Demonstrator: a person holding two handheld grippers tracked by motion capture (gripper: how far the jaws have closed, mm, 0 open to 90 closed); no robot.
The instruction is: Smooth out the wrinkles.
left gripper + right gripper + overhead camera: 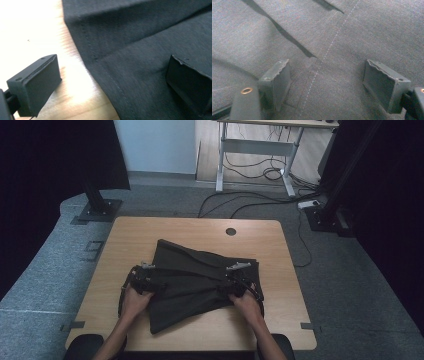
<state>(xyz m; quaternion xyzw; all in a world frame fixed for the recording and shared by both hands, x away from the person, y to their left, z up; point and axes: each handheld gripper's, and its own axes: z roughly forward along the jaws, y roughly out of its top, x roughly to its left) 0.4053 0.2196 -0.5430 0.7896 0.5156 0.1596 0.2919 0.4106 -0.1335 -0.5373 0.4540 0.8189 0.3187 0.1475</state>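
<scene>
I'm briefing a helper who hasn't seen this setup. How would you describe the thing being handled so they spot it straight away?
Start at the light wooden table in the middle of the grey carpeted floor. On its near half lies a dark grey garment, folded into a rough slanted shape, with pale stitched seams. It is the sole cloth item there, flanked by the left gripper and the right gripper.

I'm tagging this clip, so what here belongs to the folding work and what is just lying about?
Part of the job:
- dark garment spread on the wooden table
- left tool, open at the garment's edge
- right tool, open over the cloth

Just lying about:
- cables on the floor
- white desk frame behind
- black stands beside the table
</scene>
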